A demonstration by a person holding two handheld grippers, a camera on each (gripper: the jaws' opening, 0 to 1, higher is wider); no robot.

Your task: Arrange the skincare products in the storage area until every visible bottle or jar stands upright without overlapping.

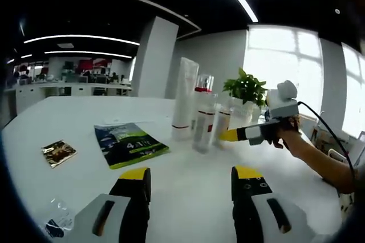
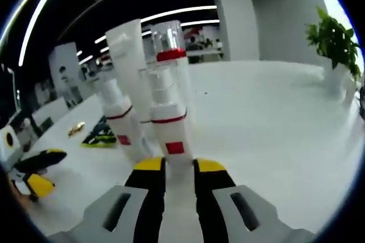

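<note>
Several skincare containers stand upright in a tight group on the white table (image 1: 85,117): a tall white tube (image 1: 184,97), a clear-topped bottle with a red collar (image 1: 203,90), a clear-capped bottle (image 1: 202,129) and a white bottle with a red band (image 1: 221,123). In the right gripper view my right gripper (image 2: 179,166) is shut on that red-banded white bottle (image 2: 169,132), with the tube (image 2: 128,43) and another banded bottle (image 2: 120,117) behind it. My right gripper (image 1: 231,135) reaches the group from the right. My left gripper (image 1: 191,177) hangs open over the near table.
A green packet (image 1: 130,143) and a small brown sachet (image 1: 58,153) lie flat left of the bottles. A crumpled clear wrapper (image 1: 57,223) lies near the left jaw. A potted plant (image 1: 246,89) stands behind the group. A person's forearm (image 1: 319,160) comes in from the right.
</note>
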